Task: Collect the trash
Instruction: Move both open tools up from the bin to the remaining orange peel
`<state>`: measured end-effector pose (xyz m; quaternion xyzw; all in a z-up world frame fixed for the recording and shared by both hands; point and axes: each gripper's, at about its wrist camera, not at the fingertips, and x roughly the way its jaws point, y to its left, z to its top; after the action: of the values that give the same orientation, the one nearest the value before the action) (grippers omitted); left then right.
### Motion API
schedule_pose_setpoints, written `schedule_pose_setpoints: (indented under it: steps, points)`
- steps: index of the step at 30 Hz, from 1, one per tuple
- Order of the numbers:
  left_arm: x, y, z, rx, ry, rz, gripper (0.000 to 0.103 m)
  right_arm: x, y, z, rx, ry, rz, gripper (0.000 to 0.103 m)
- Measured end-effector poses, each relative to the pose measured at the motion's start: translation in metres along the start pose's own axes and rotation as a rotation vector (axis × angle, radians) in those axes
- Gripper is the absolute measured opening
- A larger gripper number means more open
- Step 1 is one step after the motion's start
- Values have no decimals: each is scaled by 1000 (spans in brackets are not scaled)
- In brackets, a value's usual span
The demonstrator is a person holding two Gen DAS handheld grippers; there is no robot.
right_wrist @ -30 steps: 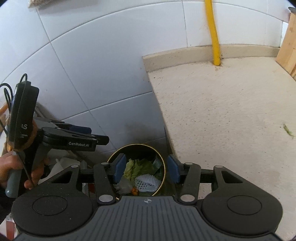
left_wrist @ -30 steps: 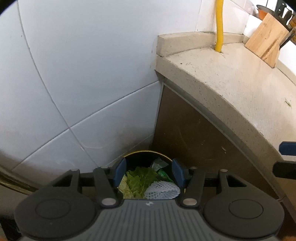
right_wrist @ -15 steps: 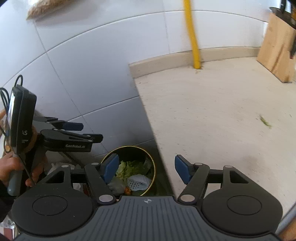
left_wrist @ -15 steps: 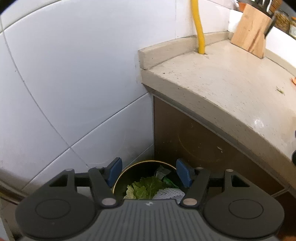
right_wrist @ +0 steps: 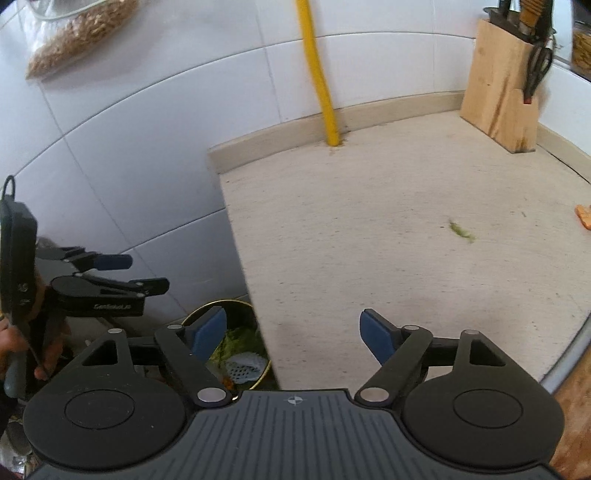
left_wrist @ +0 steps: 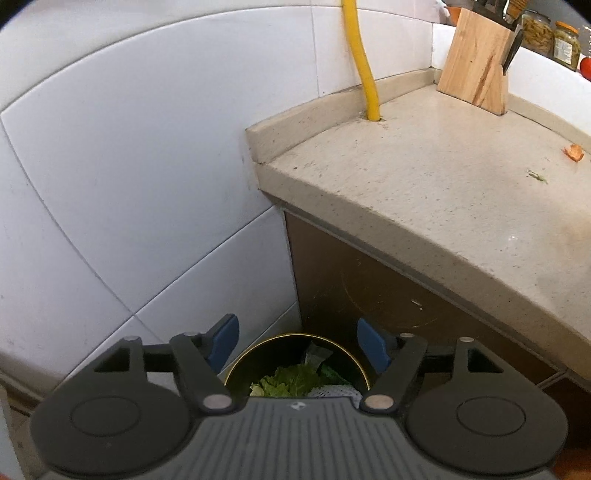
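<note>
A round gold-rimmed trash bin stands on the floor in the corner beside the counter, with green leaves and a white foam net inside. My left gripper hovers above the bin, its jaws opening with nothing between them. My right gripper is over the counter's left edge, jaws also opening and empty; the bin shows below its left finger. On the beige counter lie a small green scrap and an orange peel piece; both the peel and the scrap show in the left wrist view.
A yellow pipe rises from the counter's back edge. A wooden knife block stands at the back right. A bag of grain hangs on the white tiled wall. A person's hand holds the left gripper.
Both grippers have opened wider and risen away from the bin. The right one has shifted right over the counter, bringing the knife block and the scraps into view.
</note>
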<state>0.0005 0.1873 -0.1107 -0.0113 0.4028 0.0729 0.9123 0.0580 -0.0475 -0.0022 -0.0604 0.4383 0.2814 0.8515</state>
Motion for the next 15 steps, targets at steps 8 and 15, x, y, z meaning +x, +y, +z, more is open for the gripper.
schedule_pose_setpoints:
  steps: [8,15]
  points:
    - [-21,-21,20,19,-34,-19,68,-13,-27,1,53,-48,-39,88]
    - [-37,-47,51,48,-89,-94,81,-24,-67,0,131,-79,-103,92]
